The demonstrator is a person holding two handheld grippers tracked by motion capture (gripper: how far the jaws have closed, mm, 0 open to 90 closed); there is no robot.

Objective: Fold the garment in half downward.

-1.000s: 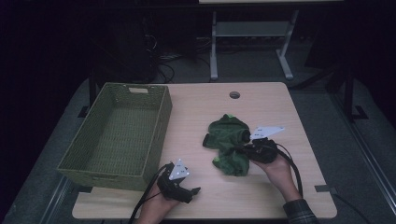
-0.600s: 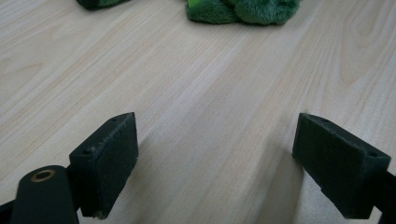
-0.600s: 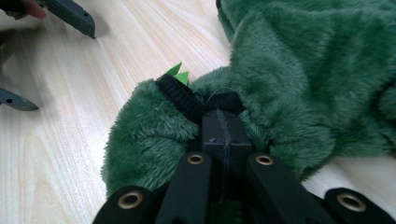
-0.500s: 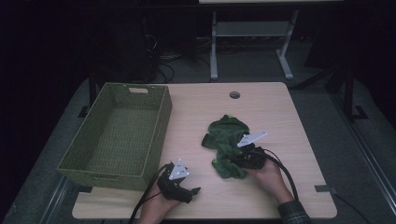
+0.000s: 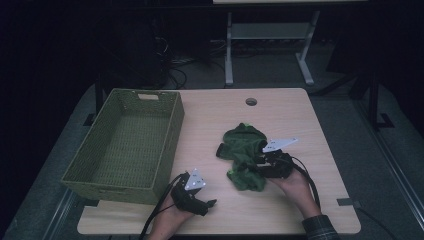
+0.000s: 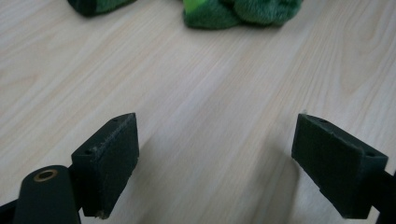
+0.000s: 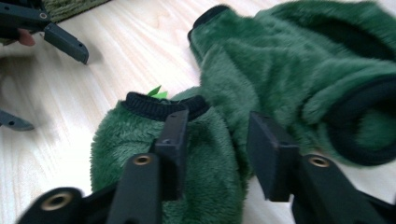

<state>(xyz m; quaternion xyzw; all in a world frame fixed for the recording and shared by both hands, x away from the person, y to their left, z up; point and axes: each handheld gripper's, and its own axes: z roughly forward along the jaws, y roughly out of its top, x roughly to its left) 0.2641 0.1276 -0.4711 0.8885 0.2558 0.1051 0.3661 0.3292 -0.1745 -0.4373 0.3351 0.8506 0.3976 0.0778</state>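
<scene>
Right gripper (image 7: pixel 217 144), jaws just opening, straddles a fold of the green fleece garment (image 5: pixel 243 152); it should bite deep before lifting toward the basket (image 5: pixel 125 142). Left gripper (image 6: pixel 217 163) rests released.

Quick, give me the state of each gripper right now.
Left gripper: open, nothing between its jaws, over bare table.
Right gripper: jaws just opened, open astride a fold of the green fleece garment, not clamping it.
</scene>
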